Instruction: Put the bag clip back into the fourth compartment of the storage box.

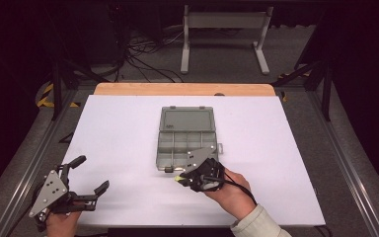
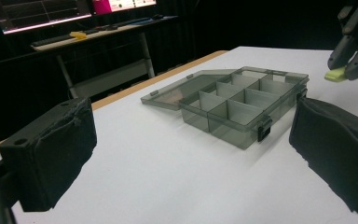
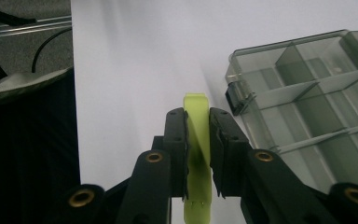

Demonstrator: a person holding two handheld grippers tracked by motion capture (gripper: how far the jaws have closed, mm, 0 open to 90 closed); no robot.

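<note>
The right gripper, clamped on a yellow-green clip, carries it toward the open compartment box; the left gripper waits, fingers apart.

R tool gripping yellow-green piece, near open organizer box

Organizer box: translucent smoky-grey plastic, glossy. Clip: lime-green plastic, smooth. Table: matt white.

Bare white table all around the open organizer box.
</note>
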